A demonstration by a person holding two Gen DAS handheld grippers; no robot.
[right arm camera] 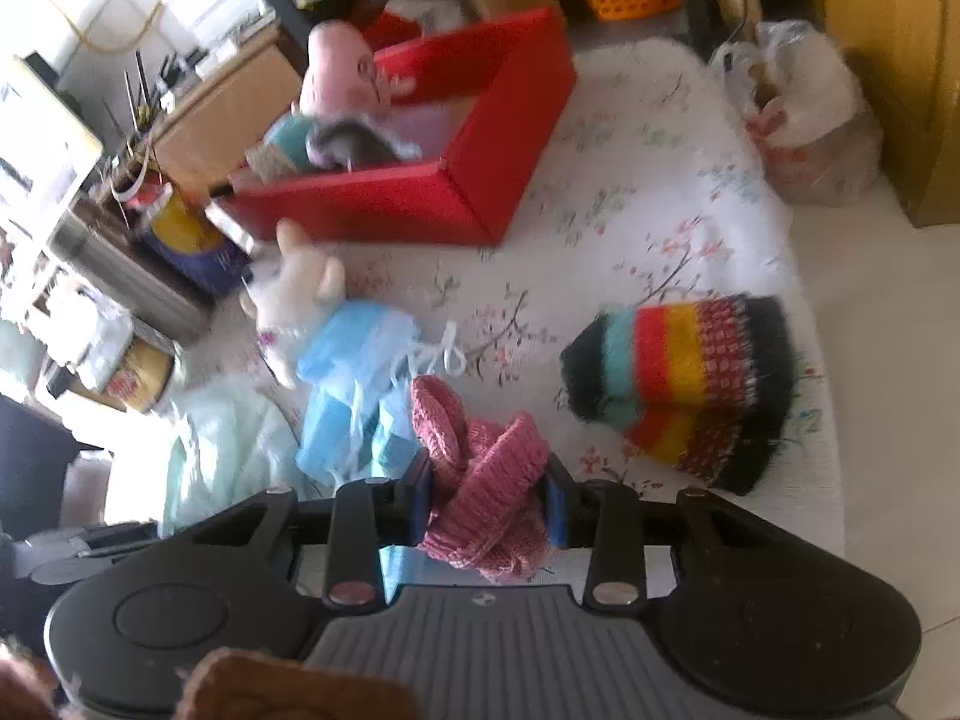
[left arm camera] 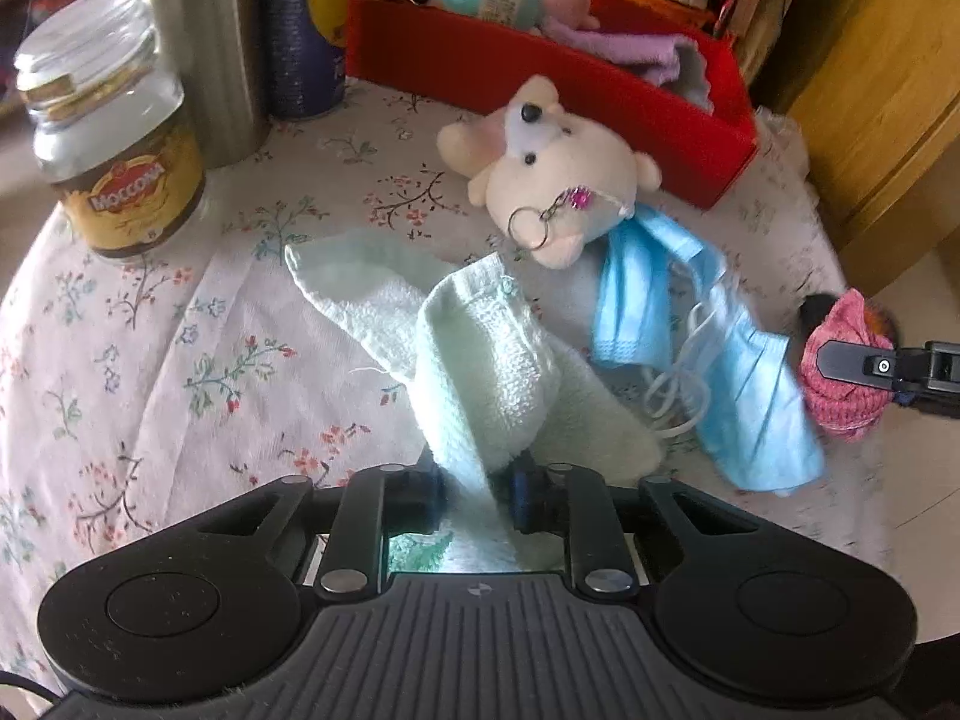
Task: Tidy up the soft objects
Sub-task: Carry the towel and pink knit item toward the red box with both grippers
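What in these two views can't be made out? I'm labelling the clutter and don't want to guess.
- Red box contents: both views, near wall hides the lower layers.
- Blue can label: left wrist view, blurred, top cut off.
- Plush bear face: right wrist view, motion blur.
- Shelf clutter: right wrist view, too small.

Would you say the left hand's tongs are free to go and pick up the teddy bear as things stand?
Probably not yet: the left tongs are shut on the pale green towel. The teddy bear itself lies uncovered just beyond, on the tablecloth.
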